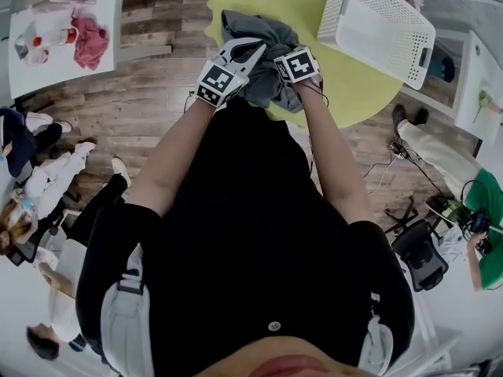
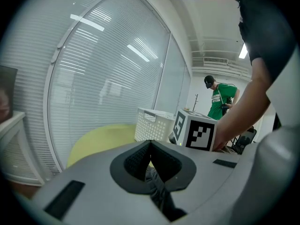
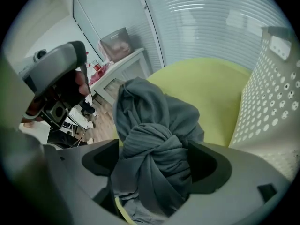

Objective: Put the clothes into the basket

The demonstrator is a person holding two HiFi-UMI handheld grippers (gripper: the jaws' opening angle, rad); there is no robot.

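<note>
A dark grey garment [image 1: 263, 53] lies bunched at the near edge of the round yellow-green table [image 1: 346, 85]. My left gripper [image 1: 250, 53] reaches onto it from the left; in the left gripper view that gripper [image 2: 150, 146] is shut, with a fold of the grey garment [image 2: 157, 182] pinched between its pads. My right gripper [image 3: 154, 165] stands open and wide, and the knotted grey garment [image 3: 150, 149] fills the gap between its jaws. Its marker cube [image 1: 297, 65] sits on the cloth's right side. The white perforated basket [image 1: 377, 26] stands on the table, farther off to the right.
A white side table [image 1: 31, 61] at the far left carries a red cloth [image 1: 90, 42] and bottles. People stand or sit at the left and right edges, one in green [image 2: 220, 100]. An office chair [image 1: 420, 254] is at the right. The floor is wood.
</note>
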